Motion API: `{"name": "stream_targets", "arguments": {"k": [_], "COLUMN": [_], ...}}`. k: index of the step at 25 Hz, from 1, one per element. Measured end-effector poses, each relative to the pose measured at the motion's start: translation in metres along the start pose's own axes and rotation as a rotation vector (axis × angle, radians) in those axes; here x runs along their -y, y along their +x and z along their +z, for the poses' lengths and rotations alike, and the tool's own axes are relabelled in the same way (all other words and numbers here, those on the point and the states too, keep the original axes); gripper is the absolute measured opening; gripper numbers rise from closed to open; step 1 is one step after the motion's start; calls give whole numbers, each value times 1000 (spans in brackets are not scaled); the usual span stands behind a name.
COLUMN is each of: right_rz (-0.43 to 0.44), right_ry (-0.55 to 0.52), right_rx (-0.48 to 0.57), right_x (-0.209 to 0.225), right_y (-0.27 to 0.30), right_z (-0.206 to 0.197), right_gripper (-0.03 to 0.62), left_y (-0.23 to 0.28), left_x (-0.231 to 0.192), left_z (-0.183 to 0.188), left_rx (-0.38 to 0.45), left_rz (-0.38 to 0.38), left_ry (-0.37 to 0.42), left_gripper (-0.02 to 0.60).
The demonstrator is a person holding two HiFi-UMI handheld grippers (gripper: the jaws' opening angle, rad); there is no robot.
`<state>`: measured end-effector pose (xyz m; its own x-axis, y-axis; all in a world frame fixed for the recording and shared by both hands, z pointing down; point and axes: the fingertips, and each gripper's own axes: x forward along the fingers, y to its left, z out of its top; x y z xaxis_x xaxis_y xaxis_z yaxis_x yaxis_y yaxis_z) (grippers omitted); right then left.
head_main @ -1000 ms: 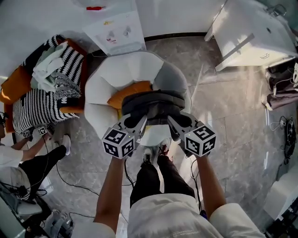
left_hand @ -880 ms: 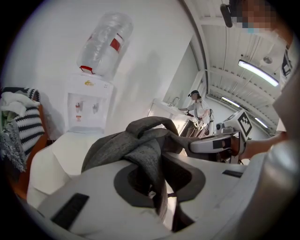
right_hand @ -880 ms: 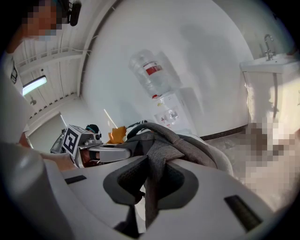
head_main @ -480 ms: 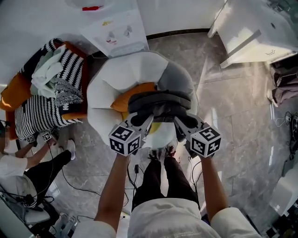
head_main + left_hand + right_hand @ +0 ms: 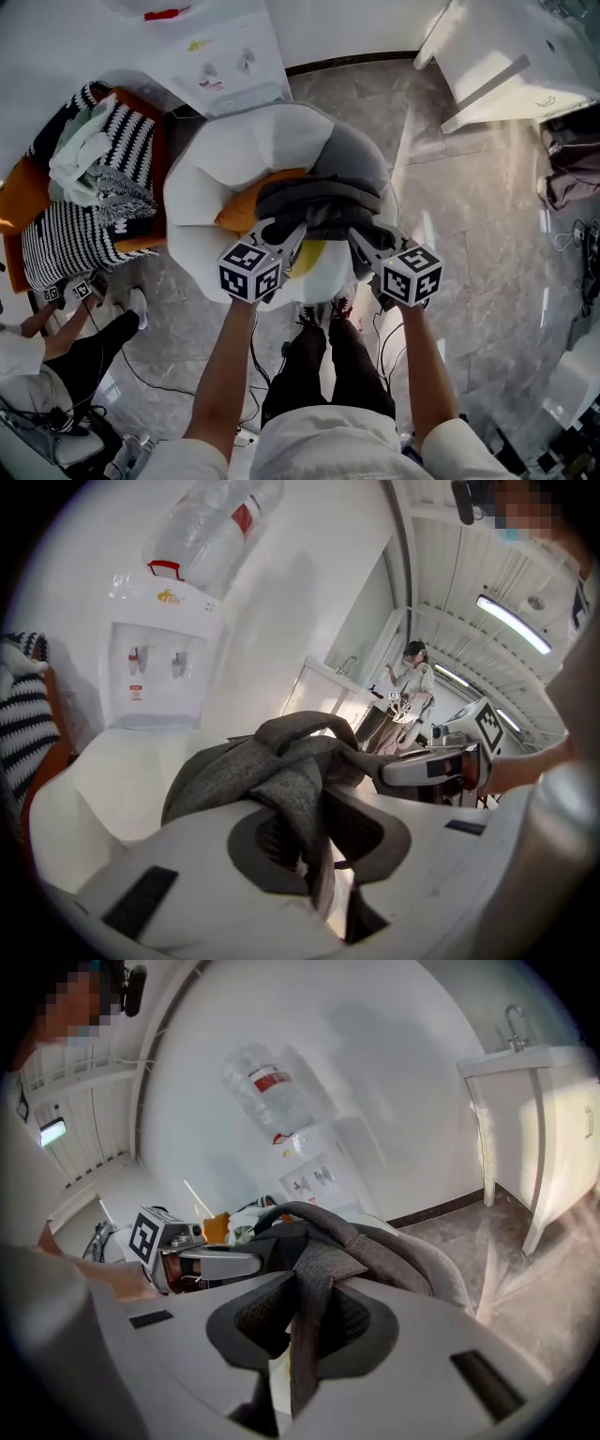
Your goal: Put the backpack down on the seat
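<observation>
The backpack (grey fabric) hangs low over the white armchair's seat, beside an orange cushion. The jaws of the left gripper and right gripper each pinch a strap. Lowering seems in hand; next, settle it fully, then release.

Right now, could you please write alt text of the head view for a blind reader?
From above, a person's left gripper and right gripper both hold a grey backpack over a white armchair with an orange cushion; a water dispenser stands behind.
</observation>
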<state>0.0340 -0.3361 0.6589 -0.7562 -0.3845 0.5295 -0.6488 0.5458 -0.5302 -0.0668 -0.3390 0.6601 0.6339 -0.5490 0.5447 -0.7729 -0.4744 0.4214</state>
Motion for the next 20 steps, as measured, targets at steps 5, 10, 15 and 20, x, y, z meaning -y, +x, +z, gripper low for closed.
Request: {"name": "stream_targets", "arguments": {"k": [5,10,15,20], "right_rz": [-16,-20,-20,-14], "right_ry": [6,12,9,4], "right_rx": [-13,-22,-47,-53], "right_x": [18,31,45,53], "right_y": [11,22,33,38], "right_z": [-5,-5,-12,-14], "right_gripper": [48,48,48,48], "left_y": [17,31,44,52], "left_x": [-10,-20,-29,-34], "left_z": [-5,-7,-18,-22], "left_rx": [-13,-20,-40,-34], "left_rz": [-9,-10,-4,0], "left_ry": [-7,-10,-40,-51], "left_gripper": [60,61,61,61]}}
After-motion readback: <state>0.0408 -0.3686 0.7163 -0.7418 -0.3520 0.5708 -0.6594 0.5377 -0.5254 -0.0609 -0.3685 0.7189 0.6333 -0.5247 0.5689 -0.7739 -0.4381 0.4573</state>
